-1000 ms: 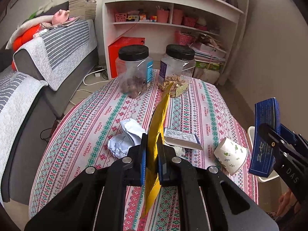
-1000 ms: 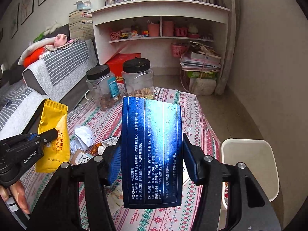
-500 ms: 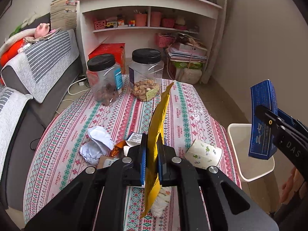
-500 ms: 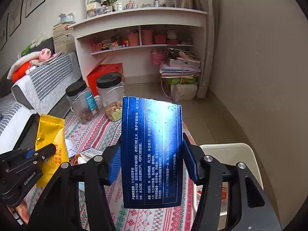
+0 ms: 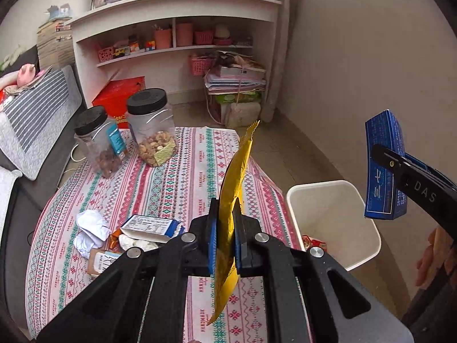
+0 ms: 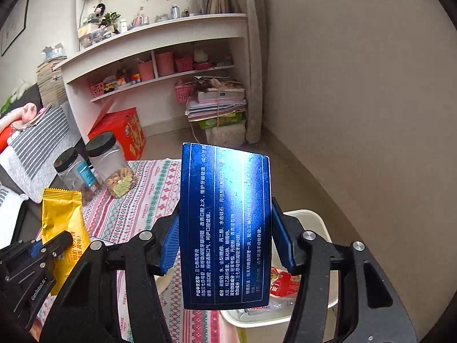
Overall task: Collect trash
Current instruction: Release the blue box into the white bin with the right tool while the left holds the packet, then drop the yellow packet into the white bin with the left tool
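Observation:
My left gripper is shut on a yellow snack wrapper, held edge-on above the patterned table. The wrapper also shows in the right wrist view. My right gripper is shut on a blue carton, held upright above the white trash bin. The carton hangs above and right of the bin, which holds some red trash. On the table lie crumpled white paper, a flattened blue-white box and small wrappers.
Two black-lidded jars of nuts stand at the table's far side. A sofa with grey striped covers is at the left. A white shelf unit, a red box and stacked papers stand behind.
Both grippers have swung right toward the bin with their loads. The bin has come into fuller view and the blue carton is now over it.

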`<state>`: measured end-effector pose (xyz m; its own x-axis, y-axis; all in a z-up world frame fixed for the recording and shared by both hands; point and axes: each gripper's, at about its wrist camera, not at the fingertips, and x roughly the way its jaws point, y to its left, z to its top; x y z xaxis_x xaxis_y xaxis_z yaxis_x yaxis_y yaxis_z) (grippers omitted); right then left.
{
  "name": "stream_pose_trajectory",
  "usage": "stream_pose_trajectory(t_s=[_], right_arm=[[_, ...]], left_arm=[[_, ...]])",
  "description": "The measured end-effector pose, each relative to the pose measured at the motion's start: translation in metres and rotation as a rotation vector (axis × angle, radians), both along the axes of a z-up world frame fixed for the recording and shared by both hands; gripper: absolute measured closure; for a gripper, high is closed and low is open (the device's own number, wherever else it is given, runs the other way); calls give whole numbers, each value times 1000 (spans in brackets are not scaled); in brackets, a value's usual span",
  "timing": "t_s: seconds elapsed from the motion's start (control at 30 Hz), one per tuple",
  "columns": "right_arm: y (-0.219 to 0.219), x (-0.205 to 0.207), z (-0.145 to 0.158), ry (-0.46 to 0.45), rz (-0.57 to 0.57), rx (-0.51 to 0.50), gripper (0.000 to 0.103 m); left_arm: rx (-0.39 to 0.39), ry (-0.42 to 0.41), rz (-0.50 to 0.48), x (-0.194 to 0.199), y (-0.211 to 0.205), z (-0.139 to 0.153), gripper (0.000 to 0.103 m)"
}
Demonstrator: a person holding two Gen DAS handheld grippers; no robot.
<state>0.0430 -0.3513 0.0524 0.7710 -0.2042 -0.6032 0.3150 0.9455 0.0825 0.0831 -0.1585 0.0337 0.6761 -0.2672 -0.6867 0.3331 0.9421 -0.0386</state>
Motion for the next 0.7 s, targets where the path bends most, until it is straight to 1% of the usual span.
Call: stream_pose_trajectory(t_s=[0.1,0.13,0.17,0.23,0.27,0.37,0.53,0.7], right_arm=[[-22,-8,1,9,-39,23,48],[-28,-11,2,8,-56,30,43],[-35,-15,4,0,-79,35,34],[-48,-27,9,-30,-135,43,24],[-55,-33,11,-45,-161,50,22],[-79,-49,13,-71,-244,83,18],[-115,-70,9,-73,-344,158,17],[-124,-85,10,-86,-378,144,15]], left_arm=[[7,-1,-32,-3,-21,1,94],[10,-2,-43,-4,-28,1,94],[12,-2,-52,-4,-35,1,94],[10,4,-73,-3,-49,1,94],[7,9,-84,-3,-56,1,94],[-2,33,-112,-3,-80,-1,94],[-5,68,-166,-5,-118,-6,94],[-13,83,-209,-8,-151,-5,94]])
